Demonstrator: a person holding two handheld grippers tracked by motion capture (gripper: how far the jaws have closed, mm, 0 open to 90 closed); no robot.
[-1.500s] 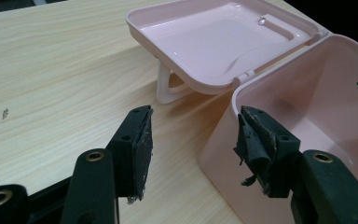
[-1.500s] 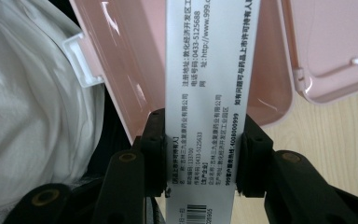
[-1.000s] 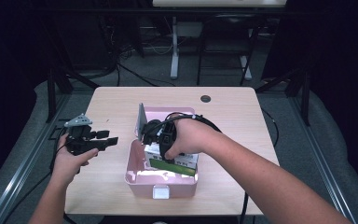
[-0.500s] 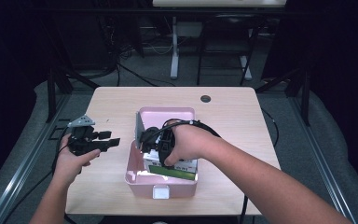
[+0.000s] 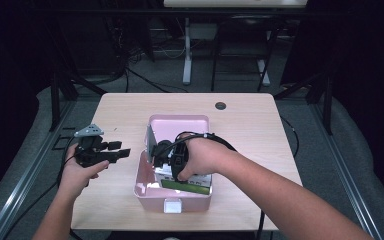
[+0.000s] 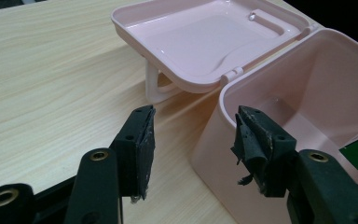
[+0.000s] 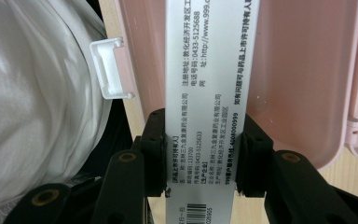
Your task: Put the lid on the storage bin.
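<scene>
High view: your left gripper (image 5: 111, 151) hovers over the tabletop (image 5: 250, 125) left of the pink box (image 5: 172, 197), fingers spread, empty. Your right gripper (image 5: 166, 156) sits over the open box, fingers pinching the white carton (image 7: 209, 79).

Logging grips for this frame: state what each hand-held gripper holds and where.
Right hand-held gripper: white printed cardboard medicine box, clamped across its narrow sides near the barcode end, over the pink plastic case. Left hand-held gripper: open, holding nothing.
</scene>
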